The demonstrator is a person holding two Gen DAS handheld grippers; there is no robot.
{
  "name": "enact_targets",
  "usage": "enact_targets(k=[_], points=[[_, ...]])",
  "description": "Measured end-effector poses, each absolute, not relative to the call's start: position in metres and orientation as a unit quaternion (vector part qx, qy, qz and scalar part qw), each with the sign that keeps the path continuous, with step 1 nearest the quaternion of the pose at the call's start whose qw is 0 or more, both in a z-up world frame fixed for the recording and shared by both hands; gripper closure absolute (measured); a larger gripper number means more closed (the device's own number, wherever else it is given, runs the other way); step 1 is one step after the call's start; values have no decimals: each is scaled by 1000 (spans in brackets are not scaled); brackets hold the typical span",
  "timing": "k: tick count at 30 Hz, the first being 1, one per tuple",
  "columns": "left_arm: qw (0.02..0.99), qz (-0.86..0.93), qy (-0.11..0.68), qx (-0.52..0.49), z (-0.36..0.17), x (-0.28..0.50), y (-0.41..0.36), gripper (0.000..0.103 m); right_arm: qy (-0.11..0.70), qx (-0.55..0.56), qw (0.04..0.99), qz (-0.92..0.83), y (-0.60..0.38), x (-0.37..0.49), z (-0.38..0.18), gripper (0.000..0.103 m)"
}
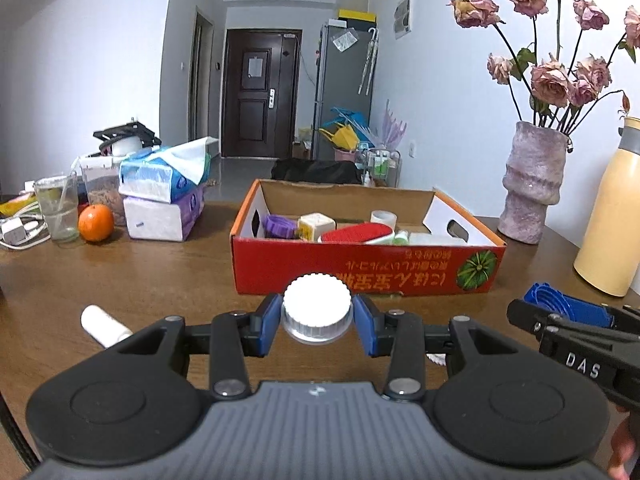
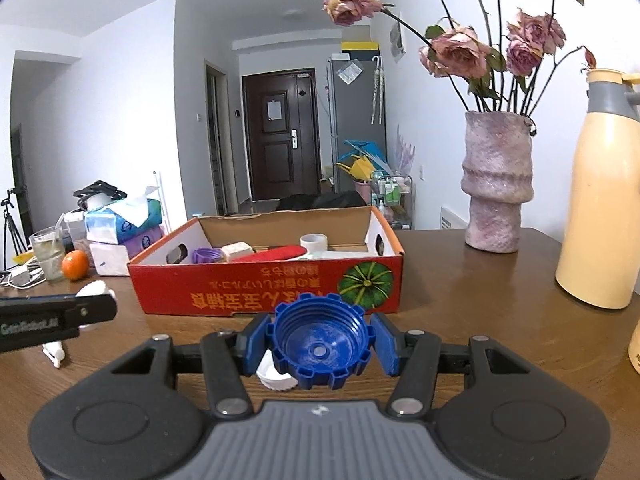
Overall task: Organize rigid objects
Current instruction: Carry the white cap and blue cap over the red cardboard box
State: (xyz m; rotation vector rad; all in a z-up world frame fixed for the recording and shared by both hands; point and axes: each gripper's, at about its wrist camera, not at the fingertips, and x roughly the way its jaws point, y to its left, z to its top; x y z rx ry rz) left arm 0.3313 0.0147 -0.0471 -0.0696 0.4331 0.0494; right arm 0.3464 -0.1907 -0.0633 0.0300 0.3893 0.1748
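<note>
Nearest the left wrist camera, the left gripper has its blue pads pressed on either side of a white ribbed cap with a clear collar below it, held sideways so the flat top faces forward; gripping it across the ribs looks chosen to keep it from slipping. In the right wrist view the right gripper likewise clamps a blue notched lid, hollow side and inner threads turned toward the lens, with a small white scalloped cap lying on the wooden table just beneath. Both pieces are lifted clear of the table and aimed at the red cardboard box just ahead, apparently so each can go over its low front wall. Left of the grippers a white tube lies on the table, not yet collected. Inside the box sit a purple ribbed lid, a cream cube, a red oval brush and a roll of tape. Beyond stand a pink vase of dried roses and a cream flask.
</note>
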Motion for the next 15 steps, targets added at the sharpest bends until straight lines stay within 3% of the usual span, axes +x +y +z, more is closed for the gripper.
enact_targets(k=[15], points=[[978,44,198,-45,-35,367,19,62,173,22,979,106,-174,381,-50,49]])
